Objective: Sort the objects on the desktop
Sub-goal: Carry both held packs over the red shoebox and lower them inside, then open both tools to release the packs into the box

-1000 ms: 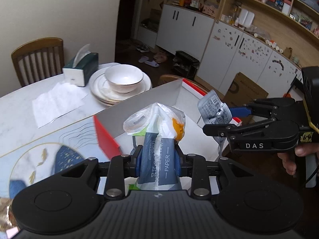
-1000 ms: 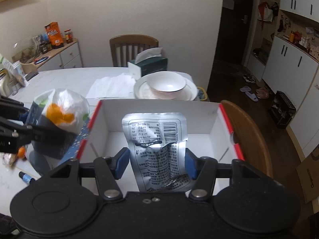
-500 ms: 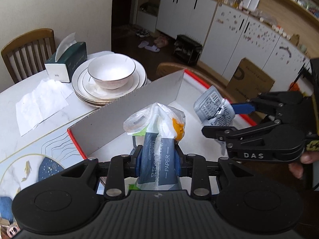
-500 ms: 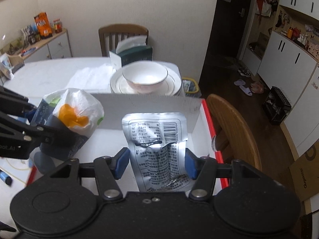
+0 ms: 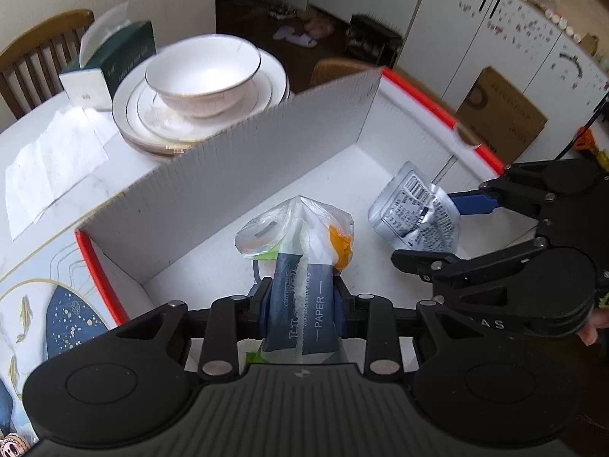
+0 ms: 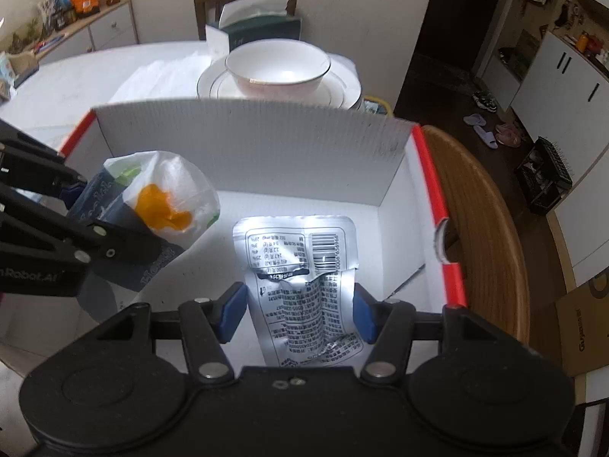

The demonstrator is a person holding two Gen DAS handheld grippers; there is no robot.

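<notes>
My left gripper (image 5: 300, 299) is shut on a dark blue tissue pack with a plastic bag (image 5: 298, 266) and holds it inside the white cardboard box (image 5: 236, 163) with red edges. It also shows in the right wrist view (image 6: 152, 209). My right gripper (image 6: 298, 306) is shut on a crumpled silver foil pouch (image 6: 300, 289) and holds it over the box floor, to the right of the left gripper. The pouch also shows in the left wrist view (image 5: 415, 213).
Behind the box stand stacked white plates with a bowl (image 6: 278, 68), a dark green tissue box (image 6: 259, 26) and white paper sheets (image 5: 53, 160). A wooden chair back (image 6: 483, 228) is right of the box. A patterned blue mat (image 5: 38, 304) lies left.
Both grippers have moved forward and down into the box with their loads. The box walls now surround the tissue pack and the foil pouch.
</notes>
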